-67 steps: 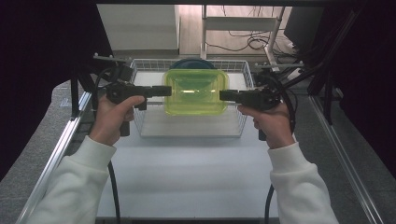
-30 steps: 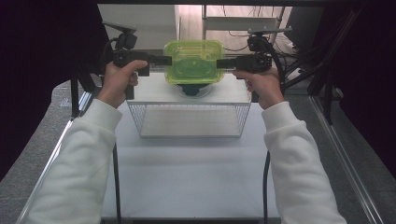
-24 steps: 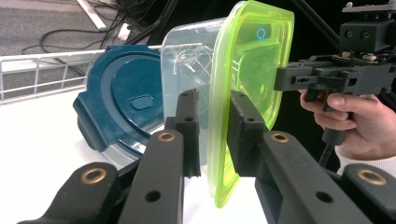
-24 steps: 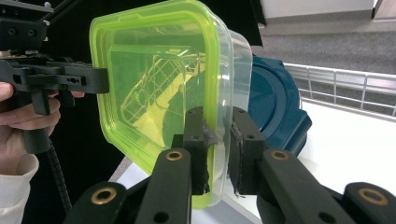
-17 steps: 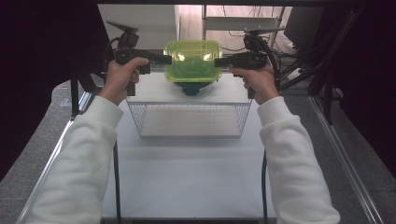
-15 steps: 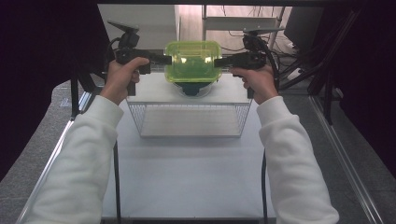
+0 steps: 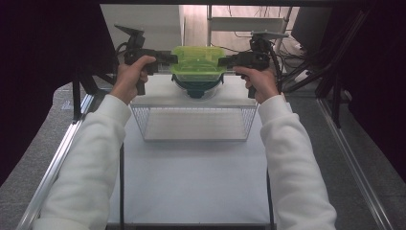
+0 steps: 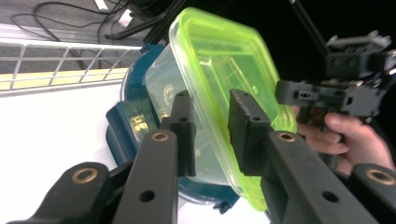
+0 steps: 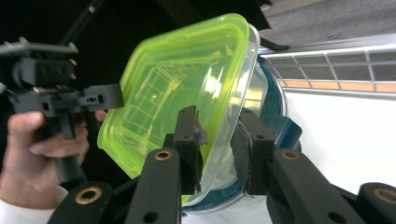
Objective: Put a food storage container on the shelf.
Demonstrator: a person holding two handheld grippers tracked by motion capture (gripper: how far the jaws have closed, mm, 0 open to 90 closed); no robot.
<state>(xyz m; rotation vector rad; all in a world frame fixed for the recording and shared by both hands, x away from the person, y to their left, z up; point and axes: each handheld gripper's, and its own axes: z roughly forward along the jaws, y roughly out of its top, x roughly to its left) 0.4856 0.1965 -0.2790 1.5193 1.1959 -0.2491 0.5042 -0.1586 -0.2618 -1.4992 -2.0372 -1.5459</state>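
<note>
Both grippers, left (image 7: 173, 59) and right (image 7: 221, 61), clamped the box (image 7: 197, 61) rim at upper centre; jaws just easing open, it could drop crooked onto the teal tub (image 7: 197, 87).

We see a white table (image 7: 191, 182) edged by metal rails (image 7: 57, 163), grey floor (image 7: 354, 158) on both sides, dark curtains (image 7: 43, 62), cables (image 7: 239, 33) beyond its far edge.

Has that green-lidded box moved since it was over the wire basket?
Yes. The green-lidded box, held between the left gripper and right gripper, now sits beyond the wire basket's far rim, atop a dark blue container.
</note>
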